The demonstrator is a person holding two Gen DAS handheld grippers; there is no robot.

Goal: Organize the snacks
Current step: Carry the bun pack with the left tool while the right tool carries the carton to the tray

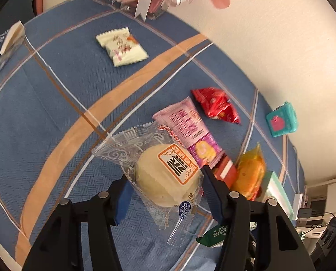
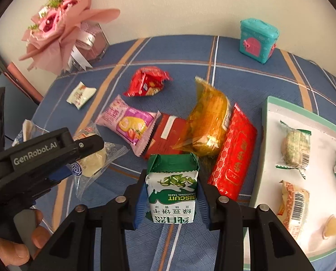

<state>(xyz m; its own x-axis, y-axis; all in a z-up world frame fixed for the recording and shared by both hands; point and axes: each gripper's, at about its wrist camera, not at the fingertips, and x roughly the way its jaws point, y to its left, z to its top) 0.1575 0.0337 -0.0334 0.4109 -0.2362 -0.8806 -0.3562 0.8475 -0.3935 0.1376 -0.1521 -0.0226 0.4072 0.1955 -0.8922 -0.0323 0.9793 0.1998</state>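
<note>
I hold the pastry [image 1: 168,176] in my left gripper [image 1: 165,180] and the biscuit pack [image 2: 171,194] in my right gripper [image 2: 171,194], fingers closed on each; I should lift both clear before crossing to the tray [image 2: 267,122].

We see a woven matt tablecloth [image 2: 235,52]. Clear glossy film wraps the pale bun [image 1: 168,176]. The biscuit pack [image 2: 172,194] is shiny printed foil-plastic, as are the red pouch [image 2: 232,153] and crinkled amber wrapper [image 2: 208,122]. The tray [image 2: 267,113] looks smooth and matt. Our gripper bodies are matt black plastic with metal pins.
</note>
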